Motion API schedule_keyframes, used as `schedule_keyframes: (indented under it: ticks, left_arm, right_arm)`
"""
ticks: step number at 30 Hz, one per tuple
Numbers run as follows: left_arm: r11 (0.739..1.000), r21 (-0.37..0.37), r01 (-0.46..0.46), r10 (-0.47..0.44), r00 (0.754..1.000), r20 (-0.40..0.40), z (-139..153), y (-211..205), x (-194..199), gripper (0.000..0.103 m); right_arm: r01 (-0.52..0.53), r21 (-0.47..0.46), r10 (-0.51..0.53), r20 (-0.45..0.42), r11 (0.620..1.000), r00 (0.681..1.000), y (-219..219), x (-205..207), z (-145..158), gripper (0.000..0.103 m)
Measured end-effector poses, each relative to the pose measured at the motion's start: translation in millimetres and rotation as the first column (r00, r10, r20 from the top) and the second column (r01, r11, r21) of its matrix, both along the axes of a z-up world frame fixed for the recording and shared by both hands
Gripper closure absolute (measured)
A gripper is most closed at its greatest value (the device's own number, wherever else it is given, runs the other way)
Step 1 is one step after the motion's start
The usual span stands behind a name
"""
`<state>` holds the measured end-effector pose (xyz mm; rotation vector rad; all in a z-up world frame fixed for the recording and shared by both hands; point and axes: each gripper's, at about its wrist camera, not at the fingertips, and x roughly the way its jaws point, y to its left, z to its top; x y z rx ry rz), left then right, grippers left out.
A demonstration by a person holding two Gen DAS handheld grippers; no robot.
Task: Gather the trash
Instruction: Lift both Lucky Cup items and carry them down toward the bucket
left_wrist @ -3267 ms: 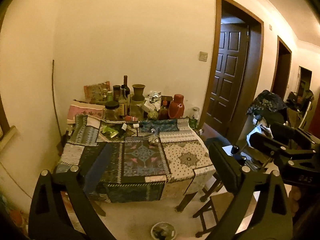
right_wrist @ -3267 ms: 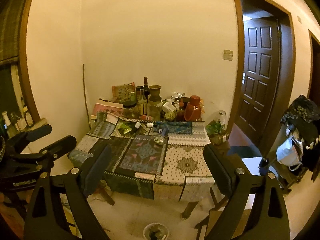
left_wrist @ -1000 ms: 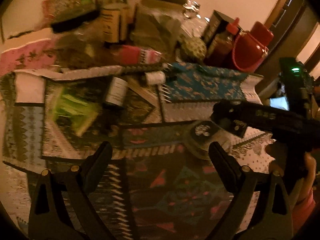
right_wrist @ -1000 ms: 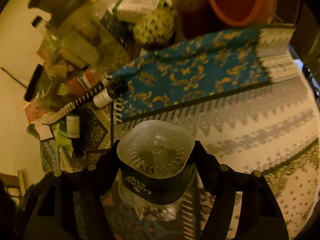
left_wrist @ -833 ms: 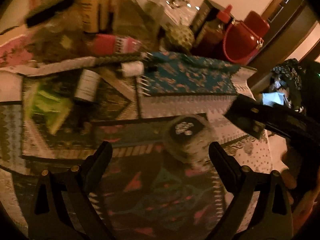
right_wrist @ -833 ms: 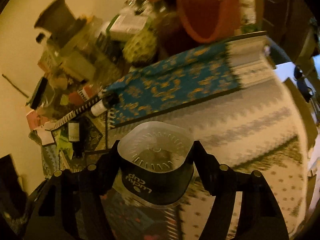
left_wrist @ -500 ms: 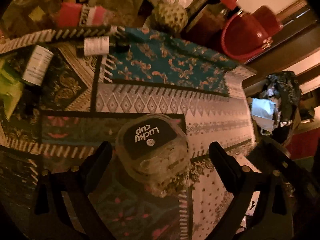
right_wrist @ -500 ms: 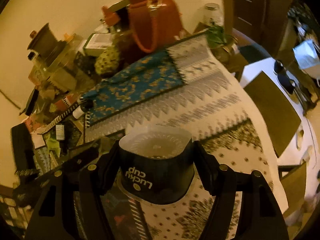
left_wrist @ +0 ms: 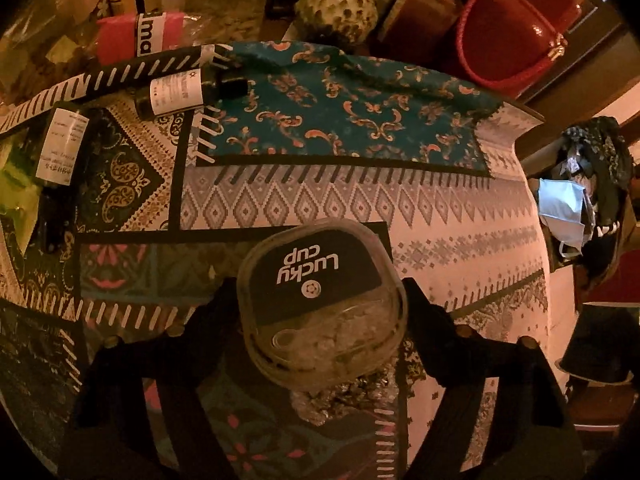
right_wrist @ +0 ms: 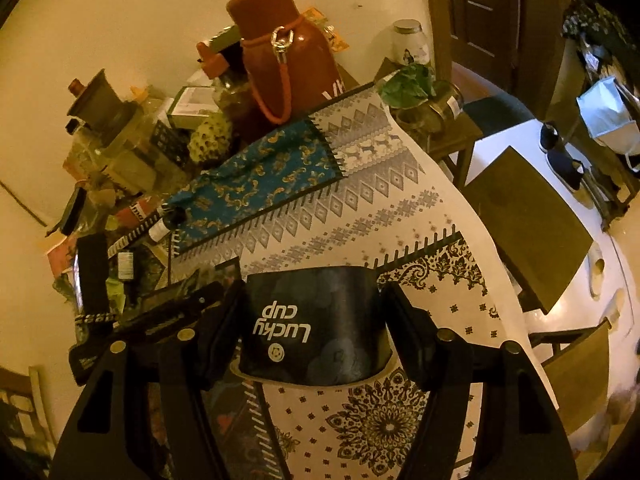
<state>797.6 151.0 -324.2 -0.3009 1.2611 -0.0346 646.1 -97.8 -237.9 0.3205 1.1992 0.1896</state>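
Left wrist view: left gripper (left_wrist: 320,300), jaws closing around a clear lidded cup (left_wrist: 320,300) on the tablecloth (left_wrist: 320,208), lower centre; pad contact hidden behind its rim. Half a second ago the fingers stood well clear.

Right wrist view: right gripper (right_wrist: 314,328) clamps a black-sleeved cup (right_wrist: 314,324), lower centre; its top, earlier visible, is now hidden. Dim clutter upper left.

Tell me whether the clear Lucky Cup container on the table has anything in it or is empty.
Not empty. The left wrist view shows the clear container lidded, with pale crumpled stuff and a small plastic piece visible through the lid. What it is cannot be told.
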Motion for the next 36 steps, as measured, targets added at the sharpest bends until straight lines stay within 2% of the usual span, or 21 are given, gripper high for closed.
schedule_keyframes:
  ticks: [6,11,16,22,28,36]
  left_arm:
    - [0.999,0.038,0.003,-0.008,0.993,0.119,42,2,-18,0.026]
    - [0.998,0.070,0.002,-0.020,0.968,0.251,94,-4,-43,0.027]
    - [0.994,0.103,-0.029,-0.013,0.924,0.382,149,-19,-80,0.027]
    - [0.988,0.115,-0.100,0.028,0.860,0.510,204,-46,-140,0.027]
    - [0.983,0.093,-0.157,0.070,0.796,0.601,247,-73,-211,0.027]
    - [0.968,0.134,-0.213,0.066,0.728,0.683,290,-101,-294,0.027]
  right_arm:
    - [-0.044,0.002,0.044,0.045,0.999,0.998,1,-10,14,0.039]
    - [-0.080,0.019,0.078,0.093,0.997,0.993,-1,-20,31,0.040]
    - [-0.130,0.035,0.122,0.175,0.991,0.977,-9,-36,59,0.040]
    - [-0.193,0.035,0.173,0.311,0.981,0.934,-25,-68,101,0.041]
    - [-0.266,0.051,0.226,0.393,0.963,0.891,-47,-102,136,0.041]
    - [-0.311,0.079,0.243,0.454,0.947,0.857,-65,-145,169,0.043]
